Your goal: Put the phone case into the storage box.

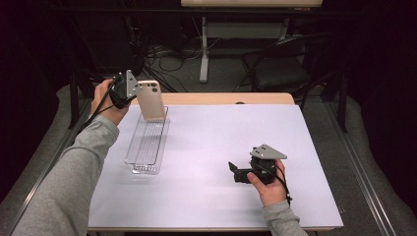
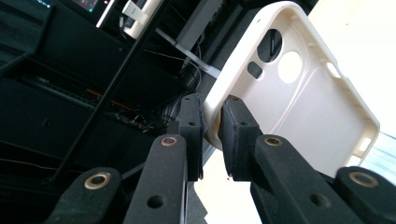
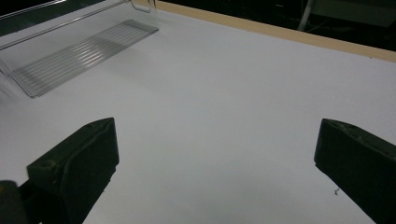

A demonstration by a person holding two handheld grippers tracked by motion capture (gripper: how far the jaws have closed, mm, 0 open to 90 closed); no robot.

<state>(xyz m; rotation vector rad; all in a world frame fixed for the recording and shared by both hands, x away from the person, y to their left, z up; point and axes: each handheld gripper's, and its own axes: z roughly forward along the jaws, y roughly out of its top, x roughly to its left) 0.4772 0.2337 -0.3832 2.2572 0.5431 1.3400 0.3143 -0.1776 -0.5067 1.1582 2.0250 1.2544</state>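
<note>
Left tool (image 1: 134,93) clamped on phone case (image 1: 151,101) rim, above clear tray (image 1: 147,142); right tool (image 1: 235,169) apart, idle on tabletop (image 1: 221,142). Next: lower case into tray.

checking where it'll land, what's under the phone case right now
The phone case, pinched at its rim by the left gripper, hangs over the far end of the clear plastic tray. The tray's ribbed floor looks bare; the part directly behind the case is hidden.
</note>
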